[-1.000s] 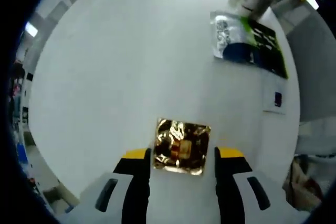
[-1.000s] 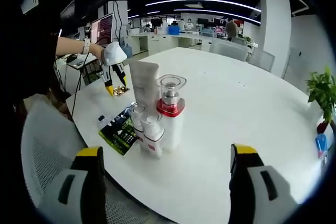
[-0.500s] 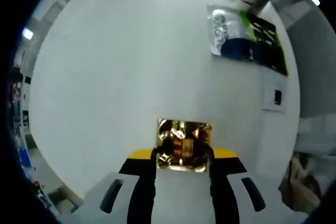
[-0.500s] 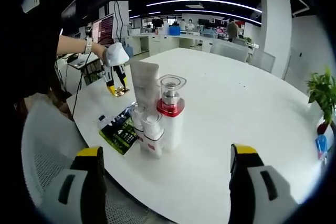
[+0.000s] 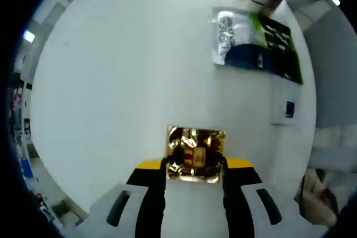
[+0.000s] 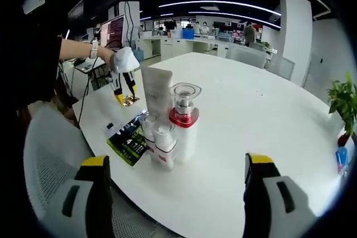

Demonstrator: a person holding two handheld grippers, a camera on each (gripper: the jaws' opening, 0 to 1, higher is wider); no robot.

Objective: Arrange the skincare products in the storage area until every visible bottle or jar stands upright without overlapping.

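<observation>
The left gripper view looks steeply down at the white worktop from close above, with a gold foil packet low in the frame. The right gripper view looks level across the same worktop from its near edge, farther back. Both share the green-and-black sachet and the gold packet, left of centre in the right view.
</observation>
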